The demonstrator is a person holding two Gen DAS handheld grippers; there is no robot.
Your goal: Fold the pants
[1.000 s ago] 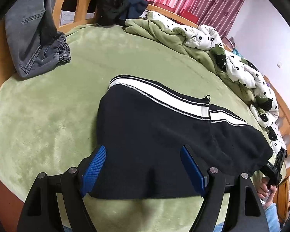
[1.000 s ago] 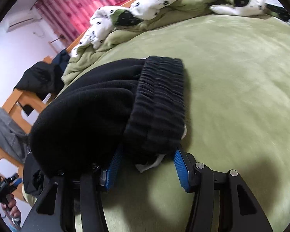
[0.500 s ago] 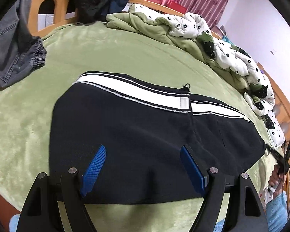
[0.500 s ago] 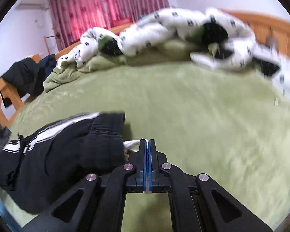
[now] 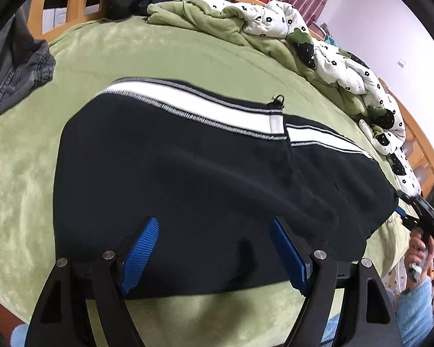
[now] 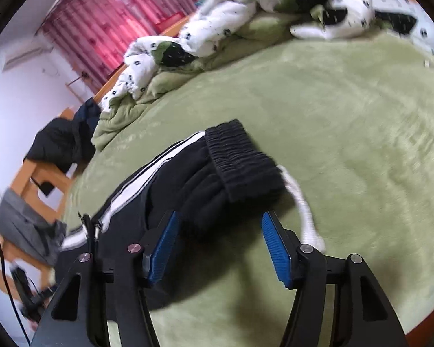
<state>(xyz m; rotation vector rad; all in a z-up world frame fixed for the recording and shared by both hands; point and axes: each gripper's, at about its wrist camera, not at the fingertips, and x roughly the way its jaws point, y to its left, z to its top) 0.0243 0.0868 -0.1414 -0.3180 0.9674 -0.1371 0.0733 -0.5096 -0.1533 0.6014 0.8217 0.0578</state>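
Observation:
Black pants (image 5: 188, 179) with a white side stripe lie folded on the green bed. My left gripper (image 5: 214, 231) is open, its blue pads over the near folded edge, holding nothing. In the right wrist view the pants (image 6: 188, 190) show their ribbed waistband (image 6: 243, 164) and a white drawstring (image 6: 303, 214). My right gripper (image 6: 217, 231) is open, its pads either side of the waistband end. The right gripper also shows in the left wrist view (image 5: 419, 217) at the pants' far right end.
A green blanket covers the bed (image 5: 130, 52). A white flowered quilt (image 5: 332, 57) is bunched along the far side. Grey jeans (image 5: 14, 66) hang at the left over a wooden frame. Dark clothes (image 6: 60, 141) lie at the bed's corner.
My right gripper was shut half a second ago and is now open around the waistband end. My left gripper has stayed open over the near edge; its view shifted slightly.

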